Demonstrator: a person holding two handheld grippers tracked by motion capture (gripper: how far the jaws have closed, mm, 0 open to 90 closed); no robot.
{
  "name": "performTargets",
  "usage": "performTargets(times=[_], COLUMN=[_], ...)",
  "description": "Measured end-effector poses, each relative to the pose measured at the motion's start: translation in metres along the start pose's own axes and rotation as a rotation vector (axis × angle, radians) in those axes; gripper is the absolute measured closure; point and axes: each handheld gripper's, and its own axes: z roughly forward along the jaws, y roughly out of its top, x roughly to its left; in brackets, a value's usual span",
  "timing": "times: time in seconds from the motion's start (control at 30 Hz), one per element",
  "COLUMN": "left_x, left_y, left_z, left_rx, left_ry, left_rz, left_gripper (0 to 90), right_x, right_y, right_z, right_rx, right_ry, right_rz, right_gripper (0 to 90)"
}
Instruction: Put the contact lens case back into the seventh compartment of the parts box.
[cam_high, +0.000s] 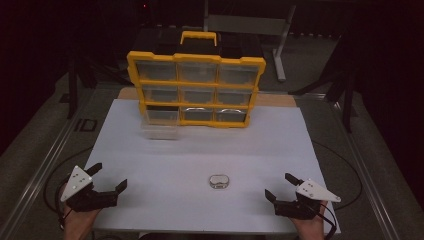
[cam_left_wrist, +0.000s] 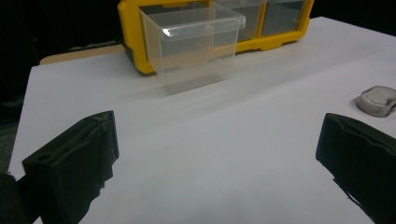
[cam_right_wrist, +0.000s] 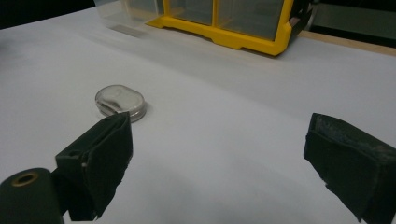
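A yellow and black organizer with clear drawers stands upright at the back of the white board. Its bottom-left clear drawer is pulled out onto the board. A small silver oval case lies near the front middle. My left gripper rests open at the front left, nothing between its jaws. At the front right my right gripper is open too, with the oval case just beyond its left jaw.
The board sits on a dark table with metal rails along the sides. A grey metal stand is behind the organizer. Black cables curve beside the board. The surroundings are dark.
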Motion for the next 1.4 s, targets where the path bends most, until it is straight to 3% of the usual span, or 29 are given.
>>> performTargets(times=[0.33,0.63,0.87,1.4], left_x=[-0.003,-0.010,-0.013,-0.030], left_y=[0.002,0.007,0.018,0.036], left_z=[0.004,0.006,0.009,0.030], left_rx=[0.011,0.041,0.036,0.072], left_ry=[-0.019,-0.012,-0.028,-0.078], left_rz=[0.009,0.053,0.050,0.113], left_gripper=[0.2,0.2,0.2,0.2], right_x=[0.000,0.000,-0.001,-0.003], right_y=[-0.001,-0.001,-0.001,-0.003], right_z=[0.002,0.003,0.004,0.005], right_rx=[-0.014,-0.020,-0.016,-0.018], right_ry=[0.007,0.015,0.006,0.004], right_rz=[0.011,0.010,0.020,0.026], right_gripper=[8.0,8.1,8.0,8.0])
